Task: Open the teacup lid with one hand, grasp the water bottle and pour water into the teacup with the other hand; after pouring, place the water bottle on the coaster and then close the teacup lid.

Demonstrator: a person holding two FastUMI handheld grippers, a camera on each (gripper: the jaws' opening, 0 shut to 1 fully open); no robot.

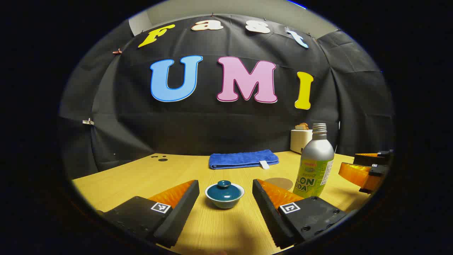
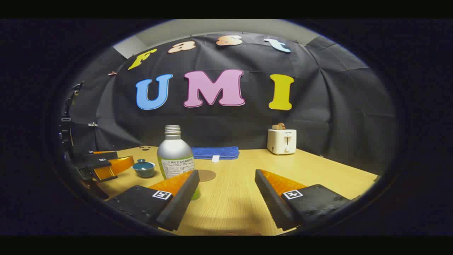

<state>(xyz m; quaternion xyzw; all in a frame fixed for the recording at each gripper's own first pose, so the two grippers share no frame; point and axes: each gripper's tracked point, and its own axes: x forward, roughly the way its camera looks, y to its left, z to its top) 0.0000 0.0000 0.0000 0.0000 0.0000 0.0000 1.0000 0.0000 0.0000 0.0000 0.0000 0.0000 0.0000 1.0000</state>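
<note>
Pale wooden tabletop is seen beneath both grippers. The left gripper is held with its fingers spread apart, and the teacup, with its dark blue lid seated on it, is framed between and just beyond the fingertips, untouched. The right gripper is likewise held apart and empty. The water bottle, uncapped and upright, is placed just beyond its left finger, partly hidden by it. The round coaster is found just beside the bottle. A folded blue towel and a white toaster are set far beyond the fingertips, near the wall.
</note>
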